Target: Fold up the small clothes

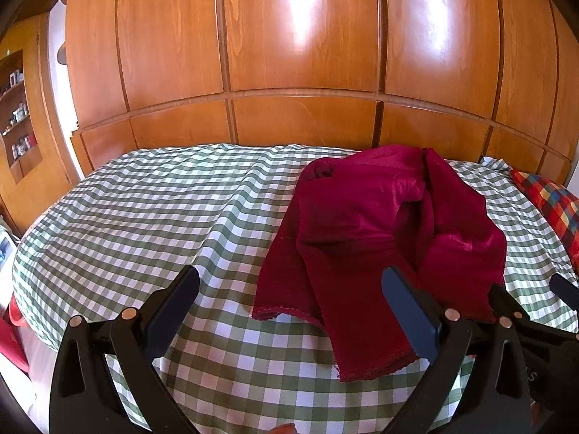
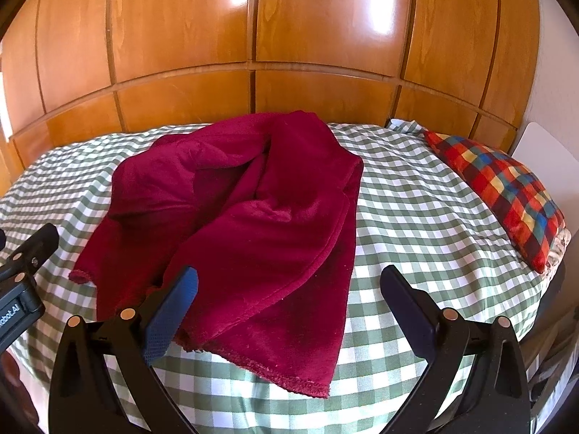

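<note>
1. On the green-and-white checked bedspread (image 1: 144,217), a crumpled dark red velvety garment (image 2: 253,217) lies in a loose heap, its hemmed ends hanging toward the near edge of the bed; it looks like small trousers or leggings, though the bunching makes that uncertain.
2. Both tools hover at the near side with nothing held: the left gripper (image 1: 289,289) has its jaws spread wide, one finger over bare bedspread and the other over the garment's near edge, and the right gripper (image 2: 289,289) is likewise spread wide above the near hem.
3. Judging from the layers lying over one another, a pinch could catch two thicknesses at once, so that lifting would drag the heap instead of spreading it flat.
4. A low grab might also nip the bedspread under the fabric and pull wrinkles into the working surface.
5. The plush cloth looks slippery, so a shallow grip on the hem may slide off mid-lift.
6. The two grippers sit near each other, so crossing paths could make them collide.
7. A multicoloured checked pillow (image 2: 506,188) lies well apart to the right, unlikely to interfere.
</note>
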`<action>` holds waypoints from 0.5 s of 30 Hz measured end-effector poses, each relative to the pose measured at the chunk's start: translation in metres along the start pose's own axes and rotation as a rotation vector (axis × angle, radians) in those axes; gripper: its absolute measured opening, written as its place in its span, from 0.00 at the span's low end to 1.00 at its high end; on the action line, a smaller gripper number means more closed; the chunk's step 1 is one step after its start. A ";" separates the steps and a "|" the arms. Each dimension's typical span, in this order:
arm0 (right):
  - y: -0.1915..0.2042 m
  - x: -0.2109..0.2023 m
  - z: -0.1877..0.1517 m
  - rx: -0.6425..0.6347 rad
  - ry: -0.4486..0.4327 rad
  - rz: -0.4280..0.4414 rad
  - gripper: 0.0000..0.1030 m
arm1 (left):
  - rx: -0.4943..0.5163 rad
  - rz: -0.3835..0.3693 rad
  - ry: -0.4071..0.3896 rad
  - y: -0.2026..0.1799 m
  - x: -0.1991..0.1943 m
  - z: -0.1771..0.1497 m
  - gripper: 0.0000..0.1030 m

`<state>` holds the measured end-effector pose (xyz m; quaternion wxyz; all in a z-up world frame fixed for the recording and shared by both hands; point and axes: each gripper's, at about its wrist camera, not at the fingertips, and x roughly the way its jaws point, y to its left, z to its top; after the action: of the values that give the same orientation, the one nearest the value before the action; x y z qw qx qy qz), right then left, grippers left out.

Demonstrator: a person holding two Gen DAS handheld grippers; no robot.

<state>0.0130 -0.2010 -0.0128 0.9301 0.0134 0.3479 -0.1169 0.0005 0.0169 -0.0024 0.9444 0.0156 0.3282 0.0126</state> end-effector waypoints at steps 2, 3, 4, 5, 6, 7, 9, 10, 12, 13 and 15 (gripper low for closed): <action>0.000 0.000 0.000 -0.003 0.001 0.003 0.97 | -0.001 0.000 0.002 0.000 0.000 0.000 0.98; 0.001 0.000 0.000 -0.005 0.002 0.004 0.97 | -0.001 0.001 0.003 0.001 0.000 0.000 0.98; 0.001 0.000 -0.001 -0.004 0.001 0.005 0.97 | -0.001 0.003 0.004 0.001 0.000 0.000 0.98; 0.001 0.000 -0.001 -0.003 0.001 0.007 0.97 | 0.000 0.003 0.005 0.001 0.000 0.000 0.98; 0.001 0.000 -0.001 -0.001 0.001 0.007 0.97 | 0.001 0.003 0.004 0.000 0.000 0.000 0.98; 0.001 -0.001 -0.001 0.001 0.000 0.007 0.97 | 0.000 0.004 0.004 0.000 0.000 0.000 0.98; 0.000 -0.001 -0.001 0.008 -0.001 0.010 0.97 | 0.000 0.003 0.004 0.000 -0.001 -0.001 0.98; 0.000 -0.001 -0.001 0.012 0.001 0.012 0.97 | -0.001 0.003 0.004 0.000 -0.001 -0.001 0.98; -0.002 -0.001 -0.001 0.016 0.001 0.012 0.97 | 0.000 0.002 0.007 0.000 0.000 -0.001 0.98; -0.003 -0.001 -0.001 0.018 0.001 0.013 0.97 | 0.002 0.002 0.008 -0.001 0.000 -0.002 0.98; -0.004 -0.001 0.000 0.024 0.001 0.013 0.97 | 0.004 0.001 0.011 -0.002 0.000 -0.002 0.98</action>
<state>0.0112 -0.2048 -0.0121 0.9305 0.0269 0.3466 -0.1149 -0.0006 0.0149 -0.0044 0.9425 0.0177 0.3334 0.0122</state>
